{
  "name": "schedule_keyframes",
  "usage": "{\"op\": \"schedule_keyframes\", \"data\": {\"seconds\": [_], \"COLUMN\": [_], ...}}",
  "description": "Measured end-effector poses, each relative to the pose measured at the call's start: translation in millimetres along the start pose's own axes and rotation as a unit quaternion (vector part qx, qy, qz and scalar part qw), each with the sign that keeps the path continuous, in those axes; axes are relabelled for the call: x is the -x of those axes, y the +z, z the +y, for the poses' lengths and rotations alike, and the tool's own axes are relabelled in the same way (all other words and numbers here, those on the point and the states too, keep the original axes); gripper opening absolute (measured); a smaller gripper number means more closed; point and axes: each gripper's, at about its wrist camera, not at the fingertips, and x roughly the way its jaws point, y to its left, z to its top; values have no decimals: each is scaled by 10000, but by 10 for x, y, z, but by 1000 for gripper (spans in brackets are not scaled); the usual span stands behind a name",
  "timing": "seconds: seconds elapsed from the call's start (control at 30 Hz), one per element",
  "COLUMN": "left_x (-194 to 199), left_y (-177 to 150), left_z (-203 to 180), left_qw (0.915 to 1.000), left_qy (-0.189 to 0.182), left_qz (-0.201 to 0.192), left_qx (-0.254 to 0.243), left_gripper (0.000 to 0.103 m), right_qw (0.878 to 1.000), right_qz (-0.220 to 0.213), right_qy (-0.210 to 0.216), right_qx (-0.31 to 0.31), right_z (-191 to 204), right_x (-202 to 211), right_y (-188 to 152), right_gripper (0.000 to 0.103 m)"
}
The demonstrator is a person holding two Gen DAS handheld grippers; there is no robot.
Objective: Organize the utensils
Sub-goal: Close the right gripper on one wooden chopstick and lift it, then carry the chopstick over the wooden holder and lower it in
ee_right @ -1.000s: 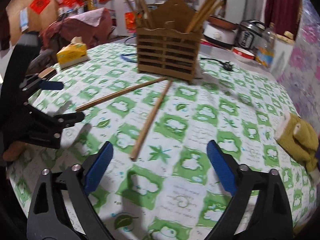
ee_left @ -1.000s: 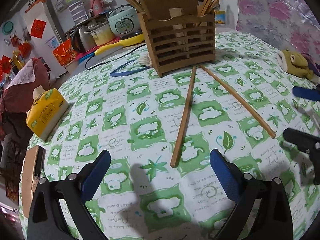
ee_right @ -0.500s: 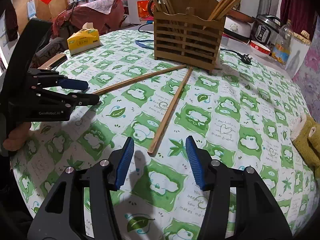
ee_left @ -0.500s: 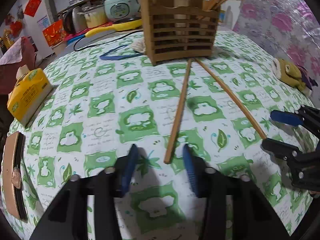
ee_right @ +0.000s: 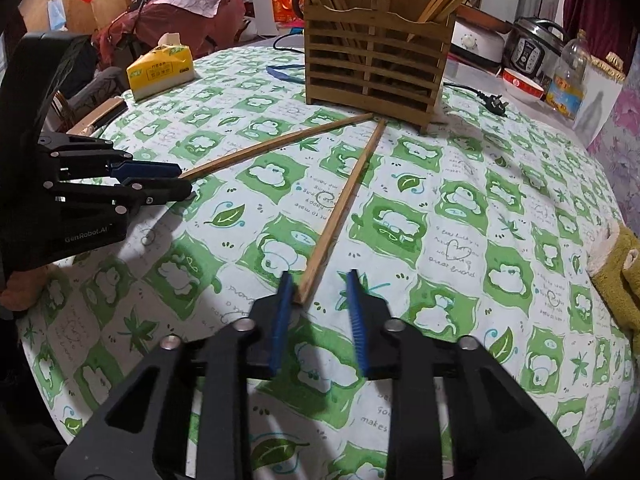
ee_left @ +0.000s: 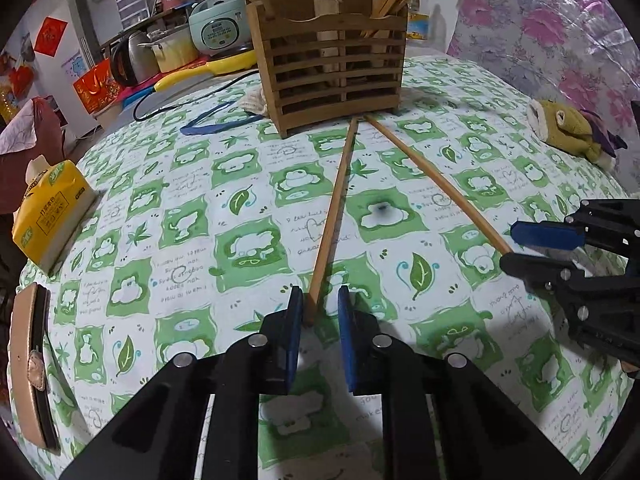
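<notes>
Chopsticks lie loose as we close the left hand-held gripper (ee_left: 318, 306) and right hand-held gripper (ee_right: 318, 288) around one chopstick end each, neither pinched yet; next we lift them to the wooden holder (ee_left: 328, 52).

Green-patterned table (ee_left: 256, 248), chopsticks (ee_left: 334, 208), holder (ee_left: 332, 68)

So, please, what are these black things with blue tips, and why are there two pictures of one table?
There is no robot here. A person holds a two-finger clamp in each hand, and each clamp has a wide-angle camera looking along its fingers. One picture comes from the left gripper, the other from the right gripper. On the table stand a wooden holder with chopsticks in it and a tissue pack. The left jaws are closing around the near end of a chopstick, the right jaws around the other chopstick. Neither is pinched yet.
</notes>
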Motion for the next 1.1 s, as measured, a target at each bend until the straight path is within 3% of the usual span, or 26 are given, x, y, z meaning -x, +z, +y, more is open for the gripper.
{"op": "schedule_keyframes", "data": {"seconds": [0.03, 0.23, 0.77, 1.1], "left_x": [1, 10, 430, 1178], "left_y": [-1, -7, -348, -131], "left_z": [1, -13, -128, -190], "left_qw": [10000, 9999, 9993, 9936], "left_qy": [-4, -113, -33, 245], "left_qz": [-1, -4, -250, -1065], "left_qx": [-7, -51, 265, 271], "left_gripper": [17, 6, 6, 6], "right_qw": [10000, 9998, 9961, 9868], "right_qz": [1, -18, -518, -1373], "right_qy": [23, 46, -495, -714], "right_qx": [-28, -217, -521, -476], "right_z": [-11, -73, -78, -7], "right_x": [1, 11, 498, 1179], "right_y": [-3, -11, -325, -177], "right_gripper": [10, 7, 7, 7]}}
